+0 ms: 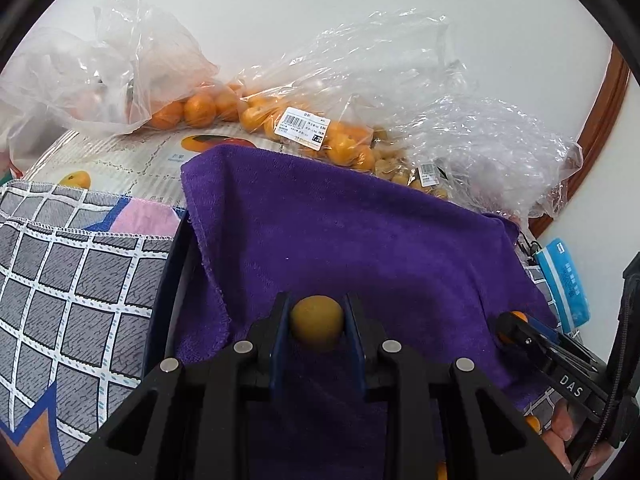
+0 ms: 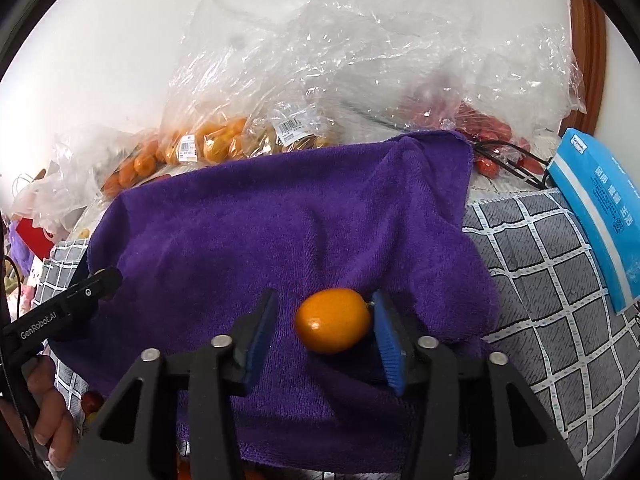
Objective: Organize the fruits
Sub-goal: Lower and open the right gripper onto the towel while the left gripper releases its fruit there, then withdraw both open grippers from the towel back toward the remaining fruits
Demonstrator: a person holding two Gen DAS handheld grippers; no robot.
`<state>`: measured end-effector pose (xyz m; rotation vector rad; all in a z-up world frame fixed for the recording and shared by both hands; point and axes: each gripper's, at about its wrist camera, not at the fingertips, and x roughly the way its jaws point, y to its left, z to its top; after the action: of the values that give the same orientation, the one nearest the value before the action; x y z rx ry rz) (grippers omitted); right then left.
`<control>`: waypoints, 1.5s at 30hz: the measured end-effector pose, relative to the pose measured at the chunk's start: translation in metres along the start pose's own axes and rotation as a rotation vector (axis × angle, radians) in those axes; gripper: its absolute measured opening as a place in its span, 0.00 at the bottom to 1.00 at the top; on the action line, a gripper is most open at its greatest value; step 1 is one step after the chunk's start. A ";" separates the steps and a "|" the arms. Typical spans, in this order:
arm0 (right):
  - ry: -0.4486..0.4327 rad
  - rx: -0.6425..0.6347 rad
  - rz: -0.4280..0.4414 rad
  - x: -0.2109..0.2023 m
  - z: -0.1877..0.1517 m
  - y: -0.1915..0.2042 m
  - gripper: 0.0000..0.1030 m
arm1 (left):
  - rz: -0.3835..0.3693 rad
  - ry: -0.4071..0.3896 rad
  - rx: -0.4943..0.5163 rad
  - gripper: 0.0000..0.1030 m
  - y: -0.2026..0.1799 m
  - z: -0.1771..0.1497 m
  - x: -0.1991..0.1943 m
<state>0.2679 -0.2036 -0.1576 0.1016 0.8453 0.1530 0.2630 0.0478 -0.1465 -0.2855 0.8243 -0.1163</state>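
Item 1. Left gripper [image 1: 317,322]: jaws drawn narrow, both pads pressed on a small dull-yellow round fruit [image 1: 317,327], held just above the purple towel [image 1: 352,240].

Item 2. Right gripper [image 2: 325,330]: jaws parted. An orange kumquat [image 2: 333,320] lies on the purple towel between them, touching the right pad at its 3 o'clock side, with a clear gap to the left pad at 9 o'clock.

Item 3. Surface: purple terry towel, rumpled, spread over a grey cloth with white grid lines [image 1: 72,300]. At 11 o'clock in the left wrist view, a mat printed with fruit pictures [image 1: 132,156] shows beyond the towel.

Item 4. Stock at 12 o'clock, along the far edge: clear plastic bags of orange citrus [image 1: 200,110], one with a barcode price label [image 1: 304,128]; a bag of small tan fruits [image 1: 394,168]; in the right wrist view, a bag of red fruits [image 2: 486,128] at 1 o'clock.

Item 5. Blue packet with white print [image 2: 600,216], at 3 o'clock on the grid cloth.

Item 6. Room: plain white wall [image 1: 320,0] behind; curved brown wooden trim [image 1: 600,128] at 2 o'clock.

Item 7. A person's hand [image 2: 48,412] grips the left gripper's handle, at 8 o'clock in the right wrist view.
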 end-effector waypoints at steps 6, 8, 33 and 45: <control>-0.028 -0.002 -0.021 -0.007 0.001 0.000 0.59 | -0.002 0.005 -0.002 0.25 0.000 0.000 0.001; -0.043 -0.003 -0.031 -0.011 0.001 0.001 0.59 | -0.003 0.002 -0.004 0.25 0.000 0.000 0.000; -0.121 0.035 0.025 -0.051 0.006 -0.002 0.56 | -0.030 -0.201 -0.018 0.38 -0.004 -0.001 -0.038; -0.152 0.005 0.021 -0.069 0.006 0.006 0.54 | -0.111 -0.217 -0.021 0.44 -0.003 0.002 -0.055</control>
<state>0.2266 -0.2095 -0.1019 0.1251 0.6928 0.1609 0.2279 0.0571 -0.1055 -0.3575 0.5949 -0.1772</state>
